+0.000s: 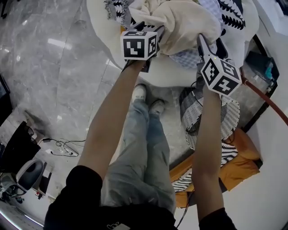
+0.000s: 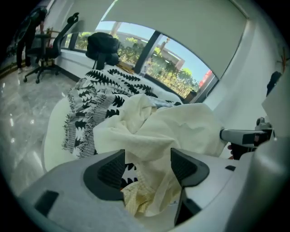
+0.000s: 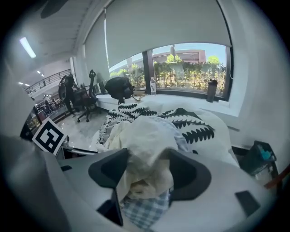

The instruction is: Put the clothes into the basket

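A heap of clothes lies on a white round seat (image 1: 167, 74). On top is a cream garment (image 1: 180, 22) (image 2: 176, 127) (image 3: 145, 136), over a black-and-white patterned cloth (image 1: 231, 13) (image 2: 99, 90) (image 3: 190, 122) and a blue checked cloth (image 1: 186, 57) (image 3: 142, 210). My left gripper (image 1: 153, 30) (image 2: 147, 163) is open, with a fold of the cream garment hanging loose between its pads. My right gripper (image 1: 203, 47) (image 3: 145, 170) is open too, its jaws set wide around a bunch of the same garment. The black-and-white striped basket (image 1: 211, 117) stands on the floor below the right arm.
An orange cushion (image 1: 243, 166) lies by the basket. The person's legs and shoes (image 1: 146, 96) stand close to the seat on the marble floor. Cables (image 1: 63, 146) and an office chair (image 1: 27, 175) are at the lower left. A reddish rod (image 1: 265, 99) runs at the right.
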A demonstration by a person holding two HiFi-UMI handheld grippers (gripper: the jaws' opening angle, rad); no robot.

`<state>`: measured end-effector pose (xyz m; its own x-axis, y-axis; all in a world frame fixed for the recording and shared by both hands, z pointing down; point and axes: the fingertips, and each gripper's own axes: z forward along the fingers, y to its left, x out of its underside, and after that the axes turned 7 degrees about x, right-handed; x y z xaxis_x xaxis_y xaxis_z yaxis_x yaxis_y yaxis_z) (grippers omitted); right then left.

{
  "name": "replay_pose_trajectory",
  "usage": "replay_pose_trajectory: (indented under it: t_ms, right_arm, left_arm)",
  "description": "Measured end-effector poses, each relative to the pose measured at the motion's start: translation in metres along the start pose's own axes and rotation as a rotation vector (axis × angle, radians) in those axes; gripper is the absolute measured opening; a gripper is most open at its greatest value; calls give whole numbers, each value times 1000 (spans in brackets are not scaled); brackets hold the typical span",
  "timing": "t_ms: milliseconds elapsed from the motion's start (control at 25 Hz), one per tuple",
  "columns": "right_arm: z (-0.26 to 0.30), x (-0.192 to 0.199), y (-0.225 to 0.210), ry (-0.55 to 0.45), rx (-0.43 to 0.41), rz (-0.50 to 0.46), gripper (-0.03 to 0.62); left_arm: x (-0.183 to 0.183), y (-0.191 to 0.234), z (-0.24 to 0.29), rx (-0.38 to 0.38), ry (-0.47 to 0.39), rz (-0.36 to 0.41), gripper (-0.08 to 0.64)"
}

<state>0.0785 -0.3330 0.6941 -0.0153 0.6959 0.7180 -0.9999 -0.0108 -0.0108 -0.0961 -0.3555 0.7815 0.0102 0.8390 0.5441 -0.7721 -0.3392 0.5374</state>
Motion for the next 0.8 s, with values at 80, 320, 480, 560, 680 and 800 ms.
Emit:
replay_pose_trajectory:
  t_ms: [80,320,480,560,680,800]
  right_arm:
    - [10,0,3,10,-17,-10,258]
    - [30,8,17,20,-68,-34,256]
    - [24,20,28,35,-97,-38,217]
    - [19,25,31,58,-97,-30,165]
    - [6,24,32,76,-103,-45,107]
    - [-13,10,39,55,-143,-30,89]
  left_arm:
    - [-2,1,15,39,-17,-39,296]
    - [-3,11,53,31,36,13,305]
    - [3,16,50,-56,76,108,115]
    - [8,12,40,-59,62,97,31]
    - [13,-3,22,-11,29,44,26]
    - [3,-17,-6,21,-30,25,25]
